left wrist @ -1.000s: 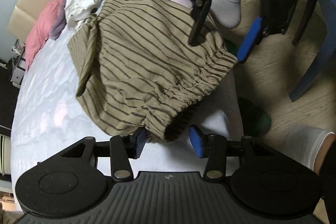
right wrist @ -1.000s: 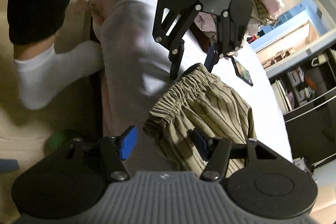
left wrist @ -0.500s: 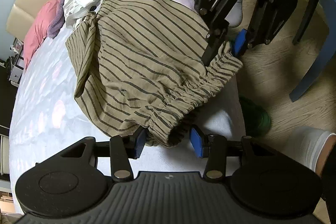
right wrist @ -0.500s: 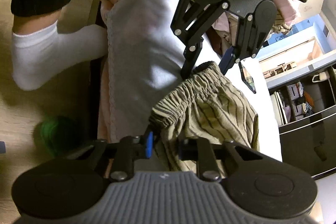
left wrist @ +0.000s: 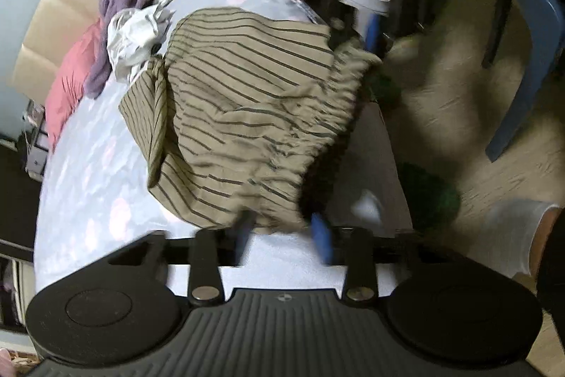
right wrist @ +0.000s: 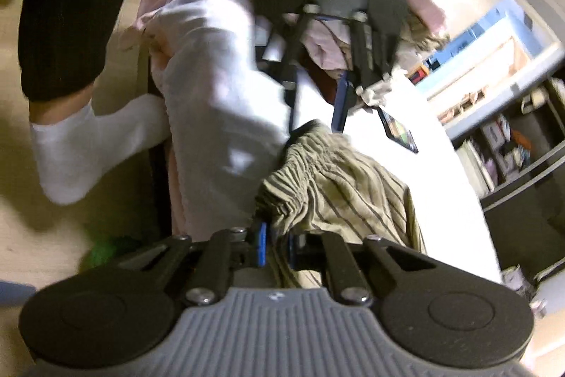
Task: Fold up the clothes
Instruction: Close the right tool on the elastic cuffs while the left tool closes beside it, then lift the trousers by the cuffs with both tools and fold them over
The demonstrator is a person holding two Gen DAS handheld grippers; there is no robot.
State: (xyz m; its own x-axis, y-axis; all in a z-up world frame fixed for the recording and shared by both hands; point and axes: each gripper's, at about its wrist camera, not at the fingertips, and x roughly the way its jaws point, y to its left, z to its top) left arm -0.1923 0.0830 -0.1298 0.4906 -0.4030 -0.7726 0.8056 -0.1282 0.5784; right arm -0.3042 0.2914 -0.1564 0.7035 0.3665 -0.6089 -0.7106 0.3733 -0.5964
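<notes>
Striped shorts (left wrist: 247, 115) lie on the bed (left wrist: 99, 172), elastic waistband at the near-right edge, partly lifted. Right gripper (right wrist: 274, 241): fingers pinched tight on the waistband corner, fabric bunched between the blue pads (right wrist: 262, 237). Left gripper (left wrist: 282, 235): fingers apart, straddling the other waistband end, not clamped; frame is motion-blurred. Pile of clothes (left wrist: 141, 9) at the far left of the bed. Person's white sock (right wrist: 81, 147) on the floor beside the bed.
</notes>
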